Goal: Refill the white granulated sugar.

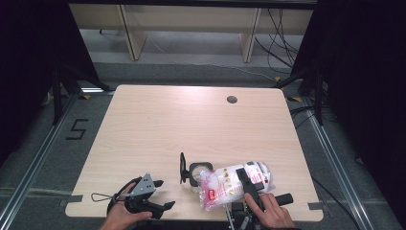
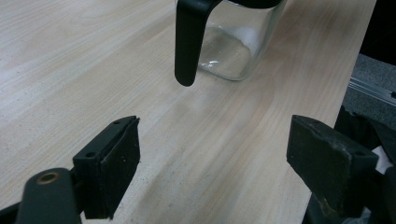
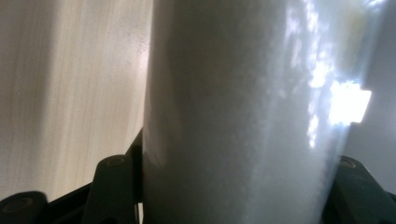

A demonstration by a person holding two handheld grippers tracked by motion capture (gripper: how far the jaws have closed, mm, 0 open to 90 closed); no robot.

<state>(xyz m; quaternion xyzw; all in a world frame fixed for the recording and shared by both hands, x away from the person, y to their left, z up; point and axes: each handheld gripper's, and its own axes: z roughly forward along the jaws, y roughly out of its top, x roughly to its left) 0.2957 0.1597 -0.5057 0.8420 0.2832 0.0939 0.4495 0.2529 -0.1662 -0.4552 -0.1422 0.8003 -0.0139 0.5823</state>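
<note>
Right gripper (image 1: 250, 188) is clamped on the clear plastic bag of white powder (image 1: 229, 186), tipped over the square glass jar with black handle (image 1: 198, 171); left gripper (image 1: 160, 194) sits wide apart, so the unsteadied jar may tip or powder may spill

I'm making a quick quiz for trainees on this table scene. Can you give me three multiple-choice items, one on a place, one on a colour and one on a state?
1. Where does the glass jar stand?
A. Just left of the white bag, near the table's front edge
B. Beside the round hole at the far edge
C. On the floor

2. What colour is the jar's handle?
A. Red
B. Black
C. White

3. How does the left gripper stand?
A. Shut on the jar's handle
B. Shut on the bag
C. Open, with only bare table between its fingers

Answers:
1. A, the high view shows the jar next to the white bag, which the right gripper clasps.
2. B, the left gripper view shows a black handle on clear glass.
3. C, the left gripper view shows the fingers wide apart, short of the jar.
</note>
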